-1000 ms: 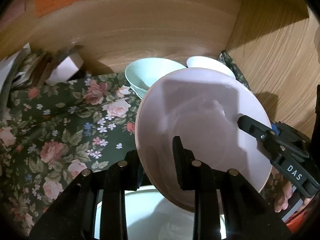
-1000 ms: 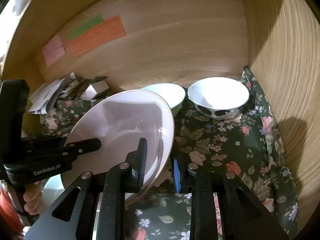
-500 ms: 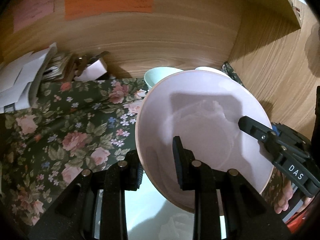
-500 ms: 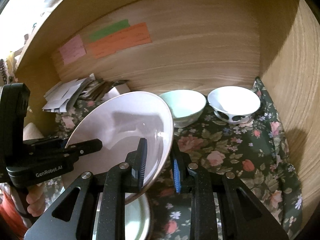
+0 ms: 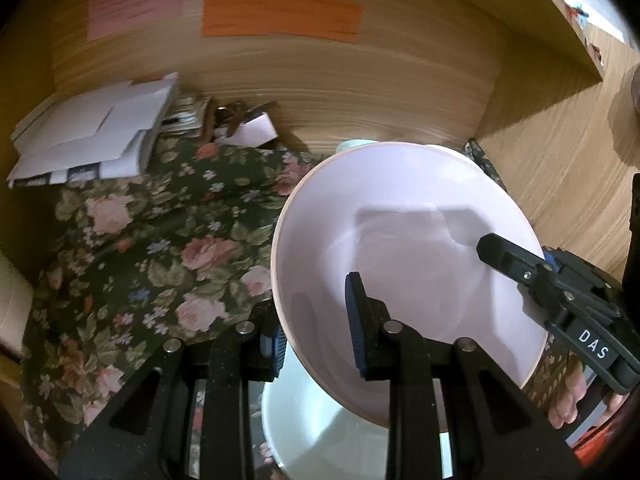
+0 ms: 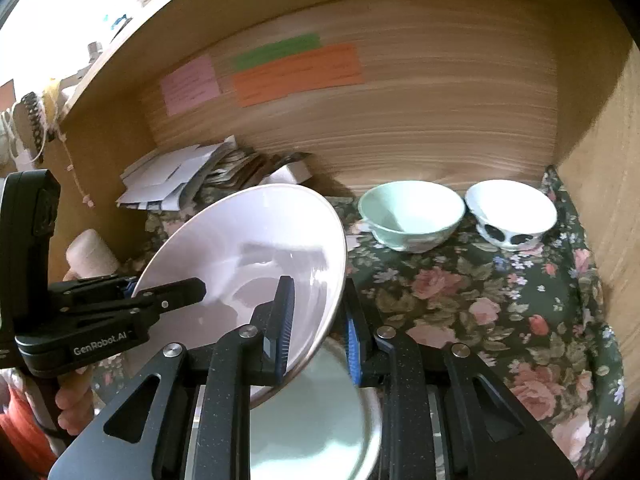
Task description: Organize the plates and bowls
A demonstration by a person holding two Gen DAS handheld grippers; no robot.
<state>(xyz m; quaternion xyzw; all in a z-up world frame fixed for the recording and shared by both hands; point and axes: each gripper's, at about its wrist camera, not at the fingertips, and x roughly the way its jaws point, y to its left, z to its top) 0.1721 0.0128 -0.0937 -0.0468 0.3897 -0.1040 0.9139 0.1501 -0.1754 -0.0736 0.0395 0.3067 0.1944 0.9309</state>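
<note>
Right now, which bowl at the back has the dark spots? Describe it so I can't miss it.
Look at the wooden back wall and follow it to the right-hand corner. Two bowls sit there on the floral cloth. The spotted bowl is the white one nearest the corner; its neighbour, the green bowl, is plain.

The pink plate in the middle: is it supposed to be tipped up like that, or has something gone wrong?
Nothing looks broken or spilled. The pink plate is steeply tilted because both grippers, left and right, clamp its rim above a pale plate. The two bowls stand upright on the floral cloth.

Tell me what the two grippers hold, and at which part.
Both hold the pink plate by its rim: the left gripper and the right gripper at opposite edges.
</note>
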